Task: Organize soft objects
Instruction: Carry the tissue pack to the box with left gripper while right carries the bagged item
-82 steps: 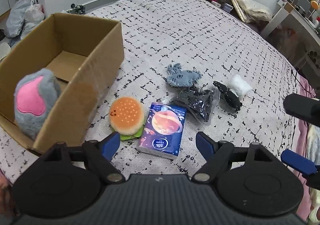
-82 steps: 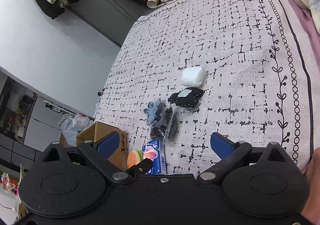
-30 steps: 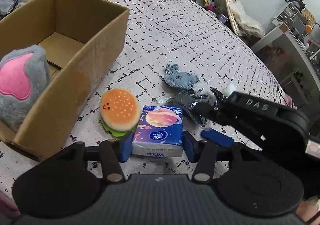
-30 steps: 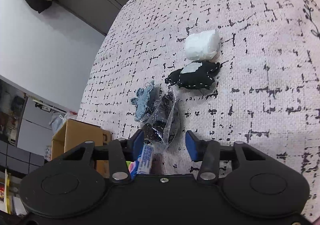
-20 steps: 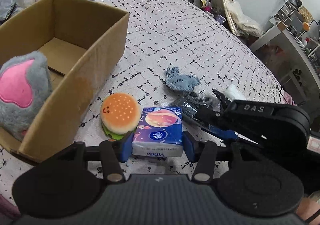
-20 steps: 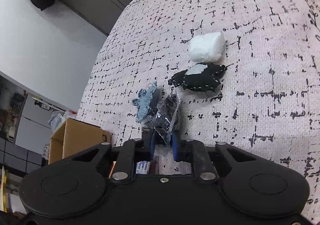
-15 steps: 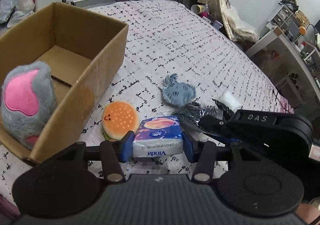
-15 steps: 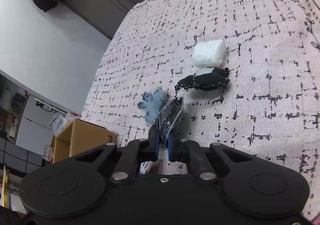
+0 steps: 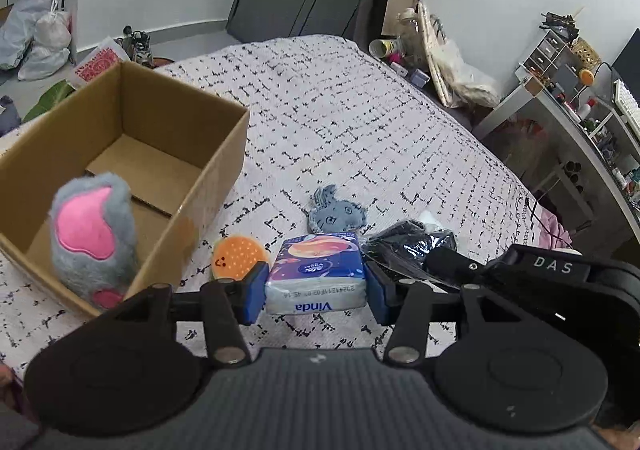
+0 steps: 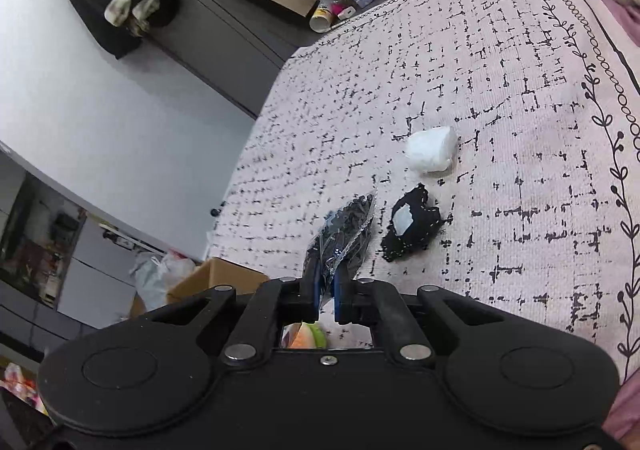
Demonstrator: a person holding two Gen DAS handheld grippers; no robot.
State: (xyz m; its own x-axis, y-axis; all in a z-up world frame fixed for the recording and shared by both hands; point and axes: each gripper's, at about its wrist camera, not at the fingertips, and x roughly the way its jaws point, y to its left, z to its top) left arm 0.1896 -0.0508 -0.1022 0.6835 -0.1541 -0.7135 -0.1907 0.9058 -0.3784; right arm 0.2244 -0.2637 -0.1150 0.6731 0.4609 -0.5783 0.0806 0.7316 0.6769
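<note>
Both claws loaded; cardboard box [image 9: 132,154] lies left of both.

Left claw [image 9: 316,290] clamped across the tissue pack [image 9: 316,274], just right of the box's near corner. Right claw [image 10: 326,290] pinched together on the black plastic bag [image 10: 344,234], farther right of the box; left is nearer.

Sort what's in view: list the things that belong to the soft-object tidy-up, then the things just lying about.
Part of the job:
- tissue pack, held in left gripper
- bagged black item, held in right gripper
- cardboard box
- grey-pink plush
- burger toy
- blue plush
- black pouch
- white bundle

Lying about:
- paper cup
- plastic bags
</note>
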